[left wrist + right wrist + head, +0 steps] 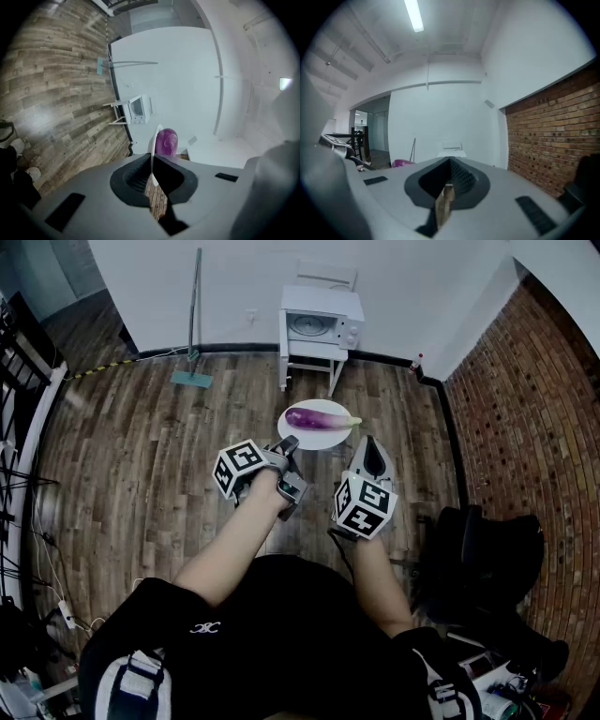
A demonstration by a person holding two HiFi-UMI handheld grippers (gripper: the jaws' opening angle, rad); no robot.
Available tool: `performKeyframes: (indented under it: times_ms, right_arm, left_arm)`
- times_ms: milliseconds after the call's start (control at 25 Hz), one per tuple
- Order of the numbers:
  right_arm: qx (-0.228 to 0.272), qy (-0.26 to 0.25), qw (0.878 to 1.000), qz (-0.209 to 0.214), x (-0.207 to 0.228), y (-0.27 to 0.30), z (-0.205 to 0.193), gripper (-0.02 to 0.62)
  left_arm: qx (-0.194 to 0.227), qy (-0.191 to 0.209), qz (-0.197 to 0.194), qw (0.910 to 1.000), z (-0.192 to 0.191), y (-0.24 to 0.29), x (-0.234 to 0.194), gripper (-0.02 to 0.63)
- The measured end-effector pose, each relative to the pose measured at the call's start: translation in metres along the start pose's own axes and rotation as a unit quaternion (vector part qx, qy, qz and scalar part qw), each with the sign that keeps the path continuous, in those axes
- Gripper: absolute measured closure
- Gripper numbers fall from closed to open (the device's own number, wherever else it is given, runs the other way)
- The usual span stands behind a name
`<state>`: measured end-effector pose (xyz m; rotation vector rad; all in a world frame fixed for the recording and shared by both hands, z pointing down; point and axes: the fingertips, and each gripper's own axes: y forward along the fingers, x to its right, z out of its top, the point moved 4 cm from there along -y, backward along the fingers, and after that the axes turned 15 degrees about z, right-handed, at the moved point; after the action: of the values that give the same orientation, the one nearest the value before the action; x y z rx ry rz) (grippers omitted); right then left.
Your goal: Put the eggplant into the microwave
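left gripper pinching near rim of white plate, purple eggplant lying on plate above wood floor, microwave on white stand at far wall, right gripper jaws pressed together, empty, beside plate's right edge

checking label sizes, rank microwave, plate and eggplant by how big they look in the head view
1. microwave, only slightly bigger than the plate, and farther from the camera
2. plate, close behind it
3. eggplant, clearly smallest, lying on the plate
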<state>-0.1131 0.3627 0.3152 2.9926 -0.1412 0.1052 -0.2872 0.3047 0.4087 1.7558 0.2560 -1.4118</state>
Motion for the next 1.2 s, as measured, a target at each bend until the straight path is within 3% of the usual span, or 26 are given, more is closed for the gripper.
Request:
performKeyframes:
  times_ms: [160,560,800,1200]
  right_arm:
    - [0.017,0.016,1.0,-0.004,-0.01,0.0,-0.004,0.583]
    - [0.003,0.003,1.0,-0.023,-0.014,0.018,-0.019,0.583]
    - [0.007,-0.007,1.0,-0.021,0.028,0.057,-0.016,0.583]
    - [0.008,-0.013,0.999,0.044,0.142,0.149,0.016,0.583]
  left_arm:
    - [-0.005,0.008,0.001,1.0,0.009,0.0,-0.006,0.59]
    - [-0.035,0.021,0.014,0.9991,0.021,0.027,-0.015,0.589]
    - [-0.023,0.018,0.013,0.9995,0.028,0.077,0.006,0.589]
    - [0.031,-0.007,0.012,0.9994,0.036,0.191,0.075,0.589]
